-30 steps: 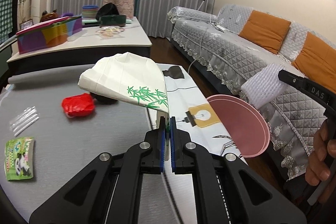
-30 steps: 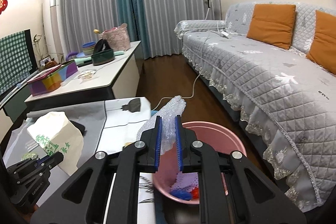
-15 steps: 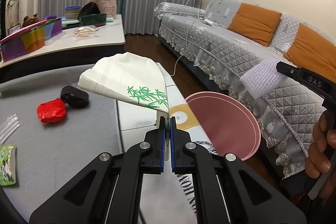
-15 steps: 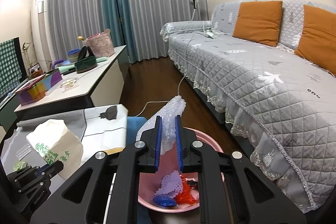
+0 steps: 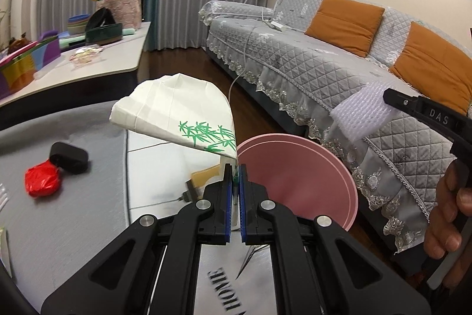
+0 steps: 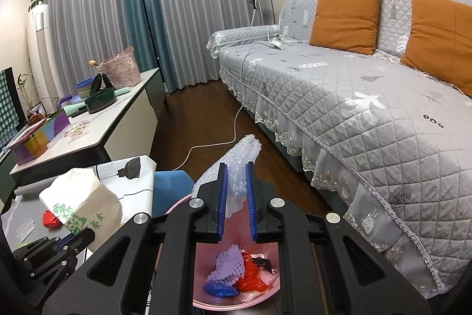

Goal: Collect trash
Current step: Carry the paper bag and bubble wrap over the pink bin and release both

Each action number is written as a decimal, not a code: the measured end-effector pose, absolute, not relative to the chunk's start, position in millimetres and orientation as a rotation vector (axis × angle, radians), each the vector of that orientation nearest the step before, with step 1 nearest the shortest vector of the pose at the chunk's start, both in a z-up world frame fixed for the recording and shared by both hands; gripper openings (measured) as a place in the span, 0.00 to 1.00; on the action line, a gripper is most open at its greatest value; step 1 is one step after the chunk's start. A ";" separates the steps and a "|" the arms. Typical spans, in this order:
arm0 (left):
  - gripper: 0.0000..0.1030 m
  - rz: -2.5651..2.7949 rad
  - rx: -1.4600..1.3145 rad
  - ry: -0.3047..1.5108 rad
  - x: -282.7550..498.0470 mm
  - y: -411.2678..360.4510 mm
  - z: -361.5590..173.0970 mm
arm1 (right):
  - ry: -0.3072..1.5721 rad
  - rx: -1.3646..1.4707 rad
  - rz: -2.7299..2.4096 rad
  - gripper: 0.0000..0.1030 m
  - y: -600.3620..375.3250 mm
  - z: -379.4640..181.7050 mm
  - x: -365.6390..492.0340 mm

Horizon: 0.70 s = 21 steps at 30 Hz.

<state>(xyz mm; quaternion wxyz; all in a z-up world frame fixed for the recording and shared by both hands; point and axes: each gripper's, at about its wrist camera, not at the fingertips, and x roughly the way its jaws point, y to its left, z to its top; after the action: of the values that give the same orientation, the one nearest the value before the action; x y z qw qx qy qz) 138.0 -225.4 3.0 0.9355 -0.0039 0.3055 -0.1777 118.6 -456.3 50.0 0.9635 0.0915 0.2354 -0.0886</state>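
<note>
Two pinches are shown. Your left gripper (image 5: 235, 171) presses its jaws together on the lower edge of the white paper bag (image 5: 177, 120), so the bag hangs clear of the table (image 5: 59, 226), beside the pink bin (image 5: 298, 182) at centre frame. Your right gripper (image 6: 235, 179) clamps the bubble wrap (image 6: 242, 155) directly above that bin, apparently ready for a drop. Only the right wrist view shows the bin's contents (image 6: 233, 273), lower centre; only the left shows the red scrap (image 5: 42, 180) remaining at left.
</note>
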 end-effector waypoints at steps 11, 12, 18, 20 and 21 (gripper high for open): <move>0.04 -0.406 0.024 0.618 147.5 -253.5 4.7 | 0.492 0.218 -0.190 0.13 -469.2 43.6 123.9; 0.04 -0.409 0.024 0.619 147.9 -255.3 4.0 | 0.496 0.219 -0.190 0.13 -469.7 42.4 124.6; 0.04 -0.436 0.032 0.626 151.4 -267.2 -0.4 | 0.511 0.224 -0.187 0.13 -470.1 37.5 128.2; 0.04 -0.443 0.039 0.628 153.1 -271.6 -1.6 | 0.516 0.226 -0.190 0.13 -470.7 35.7 129.3; 0.04 -0.446 0.041 0.628 153.6 -273.0 -2.0 | 0.517 0.228 -0.190 0.13 -471.3 35.2 129.5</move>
<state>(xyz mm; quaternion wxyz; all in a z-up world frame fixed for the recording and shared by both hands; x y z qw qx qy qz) 153.6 -273.0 -2.0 0.9266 0.0198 0.3061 -0.2176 129.5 -471.3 35.2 0.9559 0.1121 0.2549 -0.0937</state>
